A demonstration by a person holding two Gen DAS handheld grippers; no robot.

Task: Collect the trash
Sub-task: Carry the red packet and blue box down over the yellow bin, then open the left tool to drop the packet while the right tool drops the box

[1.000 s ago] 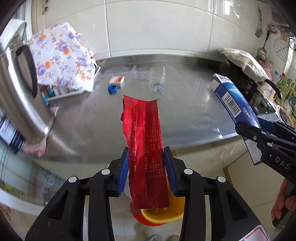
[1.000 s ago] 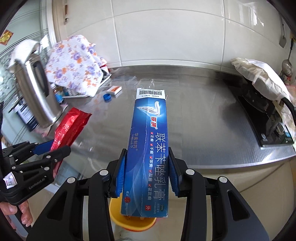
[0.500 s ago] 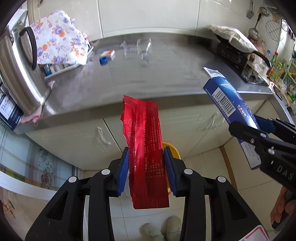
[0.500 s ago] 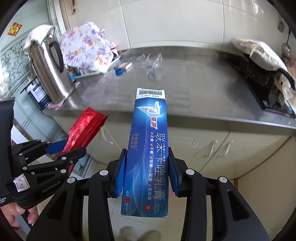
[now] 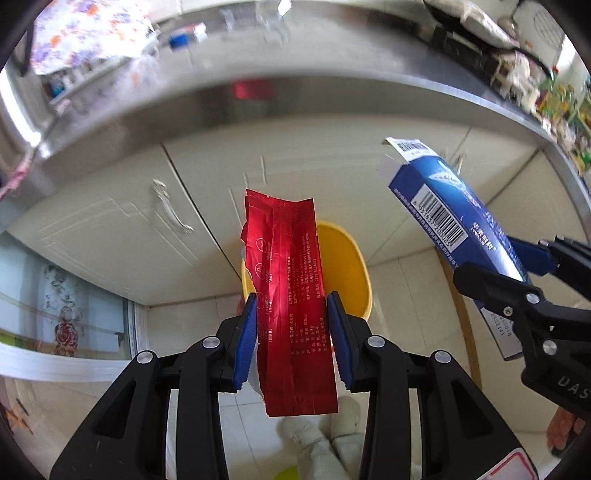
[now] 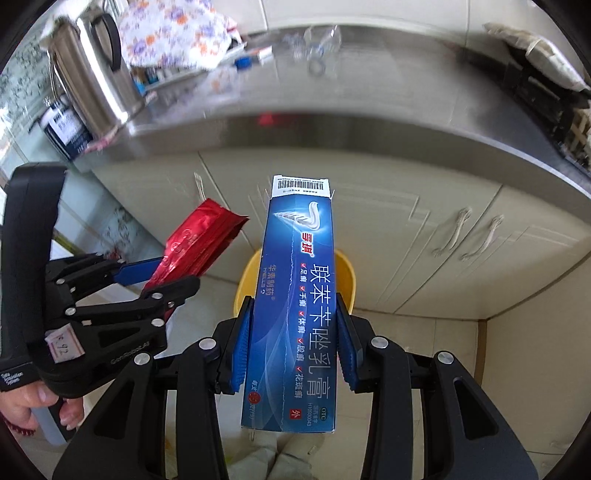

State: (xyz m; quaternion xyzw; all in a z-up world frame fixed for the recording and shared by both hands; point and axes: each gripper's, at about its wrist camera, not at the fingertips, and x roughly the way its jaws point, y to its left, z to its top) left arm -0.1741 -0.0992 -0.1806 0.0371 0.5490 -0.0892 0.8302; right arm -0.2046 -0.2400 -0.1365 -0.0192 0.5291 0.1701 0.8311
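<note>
My left gripper (image 5: 291, 306) is shut on a red foil wrapper (image 5: 288, 295) and holds it above a yellow bin (image 5: 347, 266) on the floor. My right gripper (image 6: 295, 310) is shut on a blue cardboard box (image 6: 299, 295), also over the yellow bin (image 6: 345, 273). In the left wrist view the blue box (image 5: 443, 206) and right gripper (image 5: 513, 273) sit at the right. In the right wrist view the red wrapper (image 6: 195, 247) and left gripper (image 6: 155, 277) sit at the left.
Cream cabinet doors (image 5: 110, 221) stand behind the bin, under a steel counter edge (image 6: 332, 125). On the counter are a steel kettle (image 6: 96, 74), a floral cloth (image 6: 173, 33), a clear plastic bottle (image 6: 321, 40) and a blue cap (image 6: 242, 62). A stove (image 6: 546, 96) is at right.
Both grippers have tilted down and lowered from counter level toward the floor, still holding the wrapper and box; the yellow bin now lies right below them.
</note>
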